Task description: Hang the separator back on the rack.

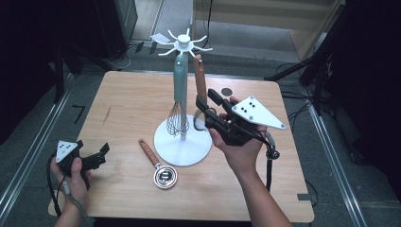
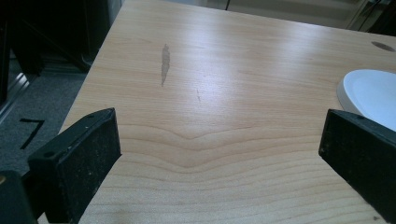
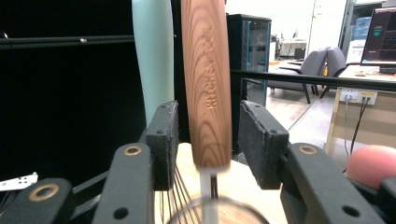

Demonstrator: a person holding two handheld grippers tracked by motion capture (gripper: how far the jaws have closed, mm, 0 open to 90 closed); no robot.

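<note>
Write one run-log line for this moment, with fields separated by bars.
right claw: open, pads beside wooden handle, small gaps | utensil hangs on white rack | left claw: open over table | strainer: lying on table

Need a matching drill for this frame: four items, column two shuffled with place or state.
1. whisk
2. wooden-handled utensil
3. strainer
4. left gripper

a. lies flat on the table, in front of the stand's base
b. open over bare tabletop, nothing between the jaws
c. hangs from the rack, teal handle
d. hangs upright between the right gripper's jaws, gaps on both sides

Pairs: 1-c, 2-d, 3-a, 4-b
</note>
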